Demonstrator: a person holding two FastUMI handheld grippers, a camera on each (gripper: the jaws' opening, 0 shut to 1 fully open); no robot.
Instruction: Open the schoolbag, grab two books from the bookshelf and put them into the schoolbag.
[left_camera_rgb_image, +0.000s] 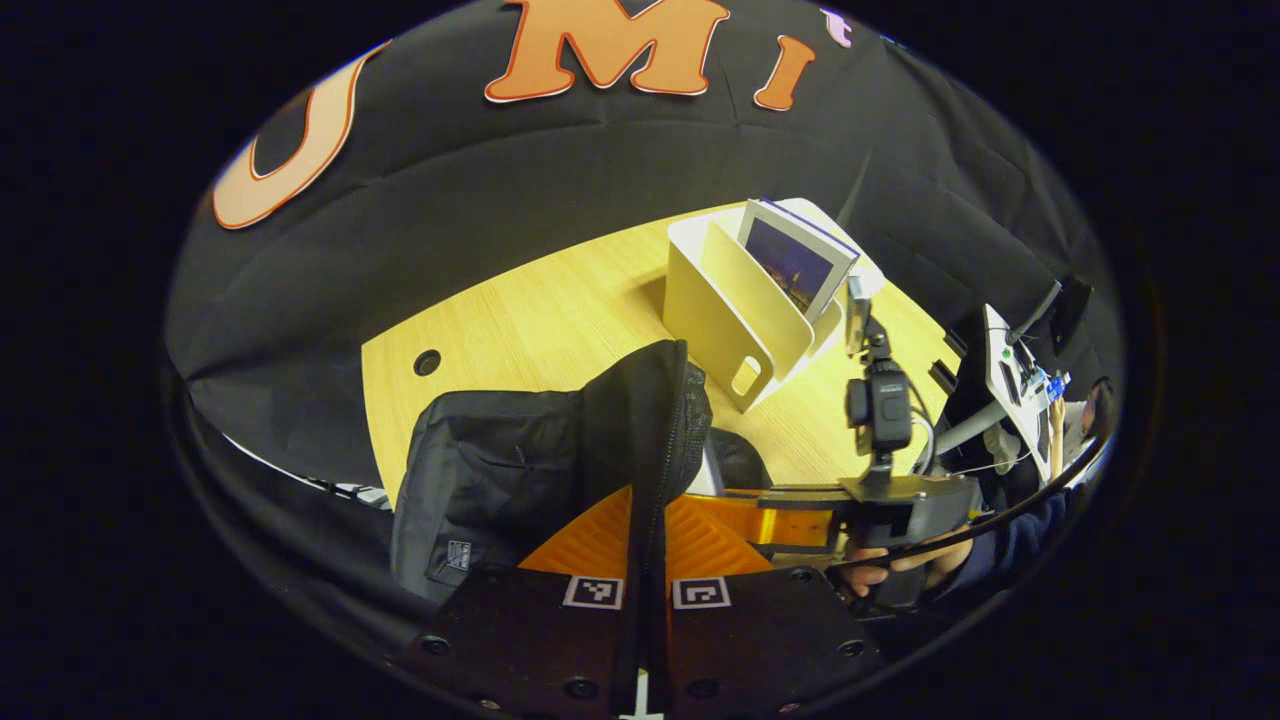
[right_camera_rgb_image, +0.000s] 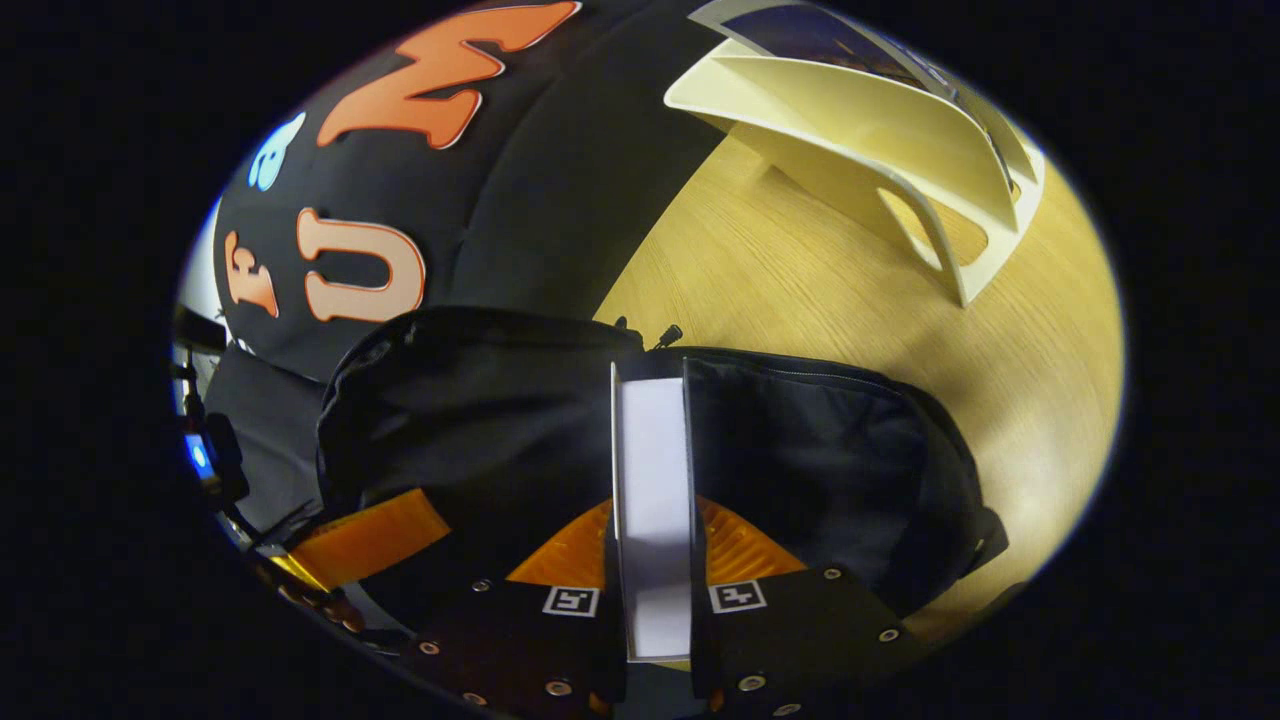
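- Left claw pinches the schoolbag's flap upright on the desk, keeping its mouth wide.
- Right claw grips a book edge-on, aimed into that opening; another book waits in the bookshelf.

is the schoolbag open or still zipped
Open: the left gripper holds up the schoolbag flap, and the right gripper pushes a book into its mouth.

left gripper view: rides low, close behind the black fabric schoolbag, facing across the pale wooden table toward the cream slotted bookshelf | right gripper view: tilted, close over the schoolbag, bookshelf at upper right | shared: schoolbag, table, bookshelf
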